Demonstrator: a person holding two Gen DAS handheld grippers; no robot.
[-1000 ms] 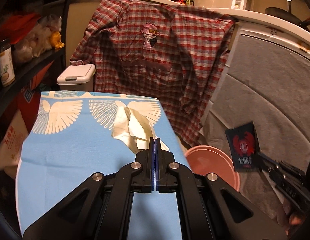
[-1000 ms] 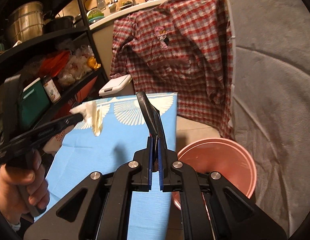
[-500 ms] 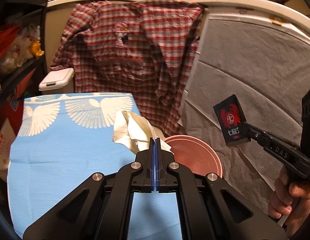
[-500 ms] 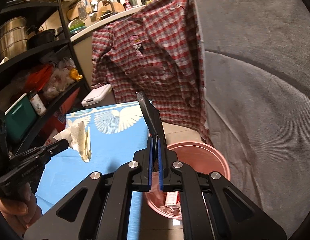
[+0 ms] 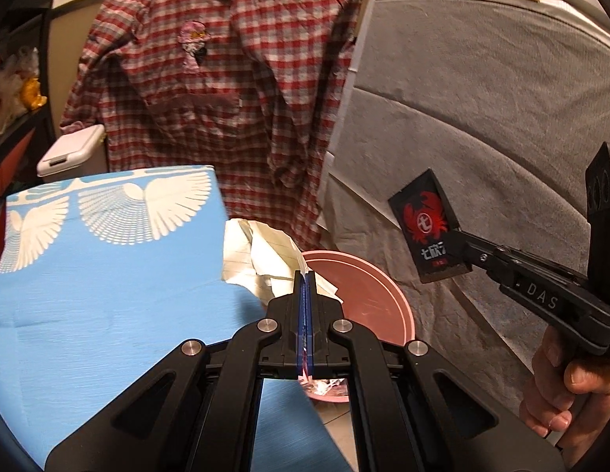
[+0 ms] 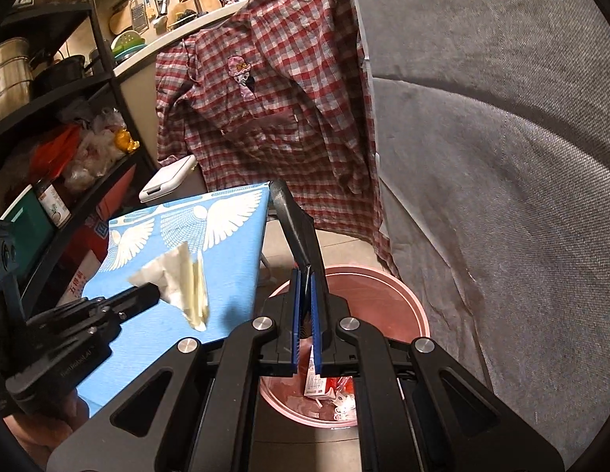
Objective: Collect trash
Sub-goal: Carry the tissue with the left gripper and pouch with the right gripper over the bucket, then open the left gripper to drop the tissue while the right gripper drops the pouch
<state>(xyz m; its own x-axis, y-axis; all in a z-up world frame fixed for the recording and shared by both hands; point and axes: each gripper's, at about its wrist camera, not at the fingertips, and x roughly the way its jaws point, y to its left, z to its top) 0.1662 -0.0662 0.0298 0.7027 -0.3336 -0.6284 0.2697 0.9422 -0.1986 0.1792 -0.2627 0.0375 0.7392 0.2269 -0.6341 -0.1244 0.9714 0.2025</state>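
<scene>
My left gripper is shut on a crumpled cream paper and holds it at the right edge of the blue table, next to the pink bin's rim. The paper also shows in the right wrist view. My right gripper is shut on a flat black packet with a red crab print and holds it above the pink bin. The packet shows face-on in the left wrist view. The bin holds several bits of trash.
A blue cloth with white wing prints covers the table on the left. A red plaid shirt hangs behind. A grey cover fills the right. A white lidded bin and black shelves stand at the left.
Both grippers have moved right toward the pink bin. The paper is now at the table's edge beside the bin, and the packet is over the bin.
</scene>
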